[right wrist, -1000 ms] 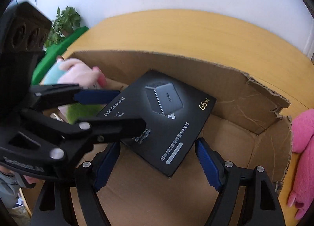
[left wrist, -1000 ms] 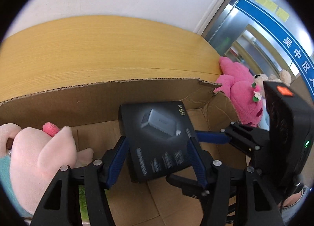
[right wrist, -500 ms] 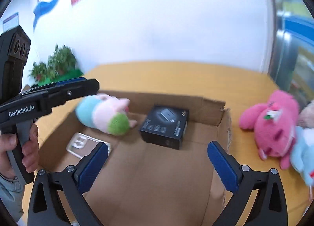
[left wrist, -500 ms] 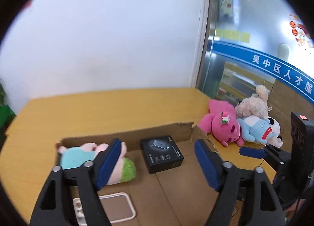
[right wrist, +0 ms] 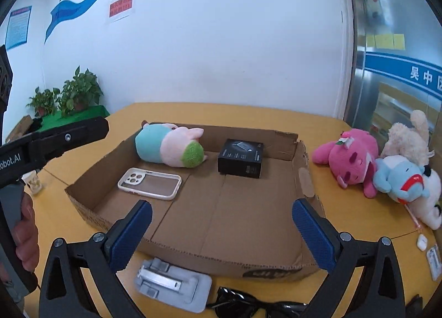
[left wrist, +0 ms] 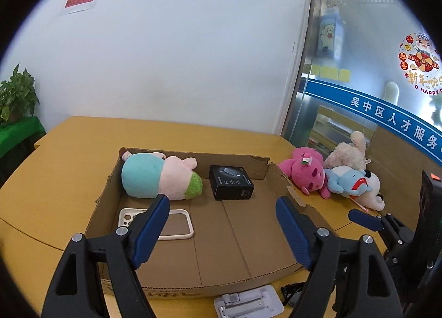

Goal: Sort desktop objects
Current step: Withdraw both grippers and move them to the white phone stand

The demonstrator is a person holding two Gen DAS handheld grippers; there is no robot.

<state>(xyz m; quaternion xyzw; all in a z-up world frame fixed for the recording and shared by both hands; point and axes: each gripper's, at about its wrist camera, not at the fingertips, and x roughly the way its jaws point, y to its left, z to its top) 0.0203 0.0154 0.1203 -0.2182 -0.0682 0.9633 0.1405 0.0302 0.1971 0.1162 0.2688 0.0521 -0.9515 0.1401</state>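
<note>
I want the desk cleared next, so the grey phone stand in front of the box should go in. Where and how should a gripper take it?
The grey phone stand lies flat on the desk, just outside the cardboard box's near wall. Probably best to come from above and close across its two long edges, near the middle, since it is low and flat. The sunglasses lie close beside it.

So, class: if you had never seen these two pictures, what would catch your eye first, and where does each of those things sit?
First the shallow cardboard box in the middle of the yellow table, holding a pastel plush toy, a black charger box and a phone case. Next the heap of plush animals to its right, led by a bright pink one. Nearest the camera, the right gripper stands open and empty.
</note>
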